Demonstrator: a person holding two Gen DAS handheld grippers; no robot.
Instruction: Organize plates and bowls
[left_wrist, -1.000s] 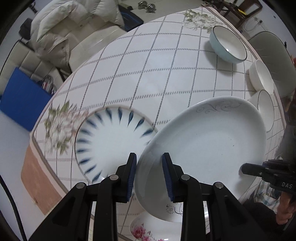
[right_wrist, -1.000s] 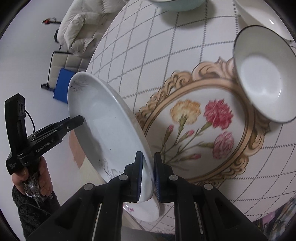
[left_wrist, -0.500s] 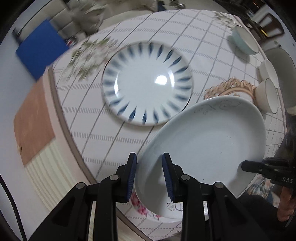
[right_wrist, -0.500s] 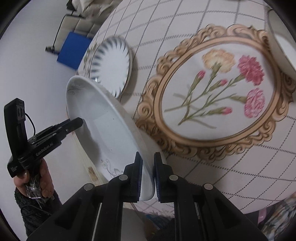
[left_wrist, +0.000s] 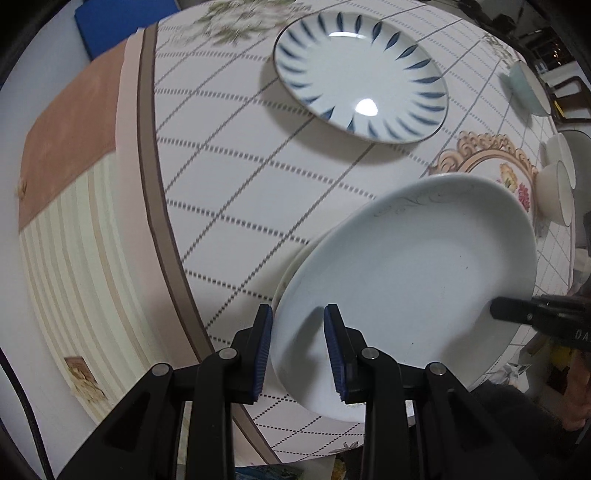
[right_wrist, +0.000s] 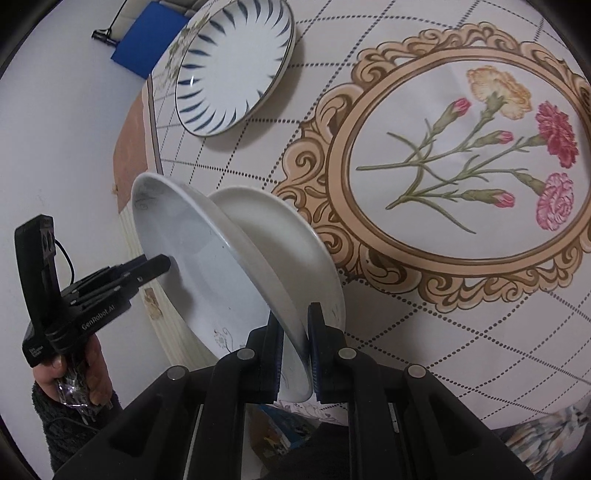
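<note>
Flanking the gripped white plate (left_wrist: 417, 280): blue-petal plate (left_wrist: 360, 70), bowls (left_wrist: 556, 194) beyond.

Cool, even light — glare on the striped plate (left_wrist: 364, 107) — fisheye-warped edges.

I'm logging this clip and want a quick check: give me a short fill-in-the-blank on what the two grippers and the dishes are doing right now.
1. Both grippers, left gripper and right gripper, grip the rim of the same white ____.
2. That white plate is held tilted over a second ____ plate.
3. The striped plate has dark ____ dashes around its rim.
4. The flowers inside the gold frame are printed on the ____.

Missing words: plate; white; blue; tablecloth
</note>
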